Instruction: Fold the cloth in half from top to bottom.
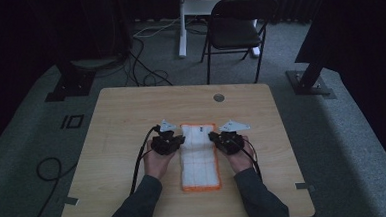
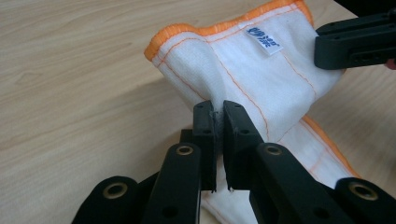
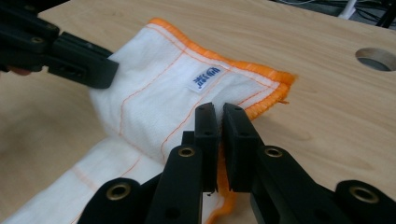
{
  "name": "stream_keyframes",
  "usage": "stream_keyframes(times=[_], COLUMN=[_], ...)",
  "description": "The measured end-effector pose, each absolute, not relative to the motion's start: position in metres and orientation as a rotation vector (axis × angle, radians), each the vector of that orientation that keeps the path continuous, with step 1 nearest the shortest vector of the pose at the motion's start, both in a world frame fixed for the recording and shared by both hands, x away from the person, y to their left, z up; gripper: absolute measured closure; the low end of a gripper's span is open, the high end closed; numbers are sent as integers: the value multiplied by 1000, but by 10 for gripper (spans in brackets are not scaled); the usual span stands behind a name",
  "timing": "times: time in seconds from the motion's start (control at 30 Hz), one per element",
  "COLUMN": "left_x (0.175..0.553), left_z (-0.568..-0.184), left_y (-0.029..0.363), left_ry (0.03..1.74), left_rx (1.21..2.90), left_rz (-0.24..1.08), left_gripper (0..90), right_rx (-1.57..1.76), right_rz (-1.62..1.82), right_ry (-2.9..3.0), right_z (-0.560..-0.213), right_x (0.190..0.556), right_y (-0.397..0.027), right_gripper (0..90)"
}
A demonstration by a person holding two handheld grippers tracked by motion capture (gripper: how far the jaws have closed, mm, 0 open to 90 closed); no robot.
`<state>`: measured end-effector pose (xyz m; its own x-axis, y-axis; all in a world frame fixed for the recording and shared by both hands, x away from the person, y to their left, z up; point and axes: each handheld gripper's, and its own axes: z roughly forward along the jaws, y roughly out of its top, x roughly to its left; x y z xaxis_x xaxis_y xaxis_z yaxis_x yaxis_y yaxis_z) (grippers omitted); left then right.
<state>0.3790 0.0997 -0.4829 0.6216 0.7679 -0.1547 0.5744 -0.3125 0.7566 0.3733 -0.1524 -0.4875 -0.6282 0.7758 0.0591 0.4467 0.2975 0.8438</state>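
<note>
A white cloth with an orange hem [image 1: 199, 158] lies lengthwise in the middle of the wooden table [image 1: 121, 112]. Its far end is lifted off the wood, and a small blue-lettered label [image 2: 264, 39] shows on that raised part. My left gripper [image 1: 175, 139] is shut on the cloth's left edge; in the left gripper view the fabric [image 2: 243, 74] is pinched between the black jaws. My right gripper [image 1: 216, 137] is shut on the right edge, where the orange hem [image 3: 261, 105] runs into the jaws. Each gripper view also shows the other gripper's jaw tip [image 2: 355, 42] [image 3: 77, 58] at the cloth's opposite side.
A round cable hole [image 1: 219, 97] sits in the tabletop beyond the cloth. A black folding chair [image 1: 237, 28] and a white desk leg [image 1: 181, 24] stand behind the table. Cables lie on the grey carpet at the left [image 1: 49, 168].
</note>
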Motion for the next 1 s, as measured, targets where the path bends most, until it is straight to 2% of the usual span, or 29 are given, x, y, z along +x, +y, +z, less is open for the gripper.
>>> stream_keyframes(times=[0.23, 0.5, 0.57, 0.67, 0.73, 0.83, 1.0], left_x=[351, 328, 322, 315, 312, 312, 315], left_z=[-493, -514, -518, -523, -525, -529, -522], left_y=[101, 98, 98, 100, 101, 103, 111], left_ry=[1045, 1041, 1038, 1036, 1046, 1050, 1064], left_rx=[2010, 2090, 2109, 2120, 2124, 2138, 2084], left_rz=[253, 248, 251, 245, 255, 253, 267], left_gripper=[849, 829, 791, 708, 694, 685, 620], right_rx=[1104, 1094, 1105, 1126, 1143, 1145, 1159], right_rz=[1255, 1197, 1180, 1153, 1146, 1145, 1188], right_ry=[2249, 2356, 2374, 2381, 2382, 2383, 2335], right_z=[-497, -518, -523, -526, -527, -528, -519], right_x=[352, 332, 331, 328, 327, 326, 332], right_y=[-156, -157, -158, -161, -163, -164, -169], right_gripper=[851, 832, 789, 659, 604, 588, 545])
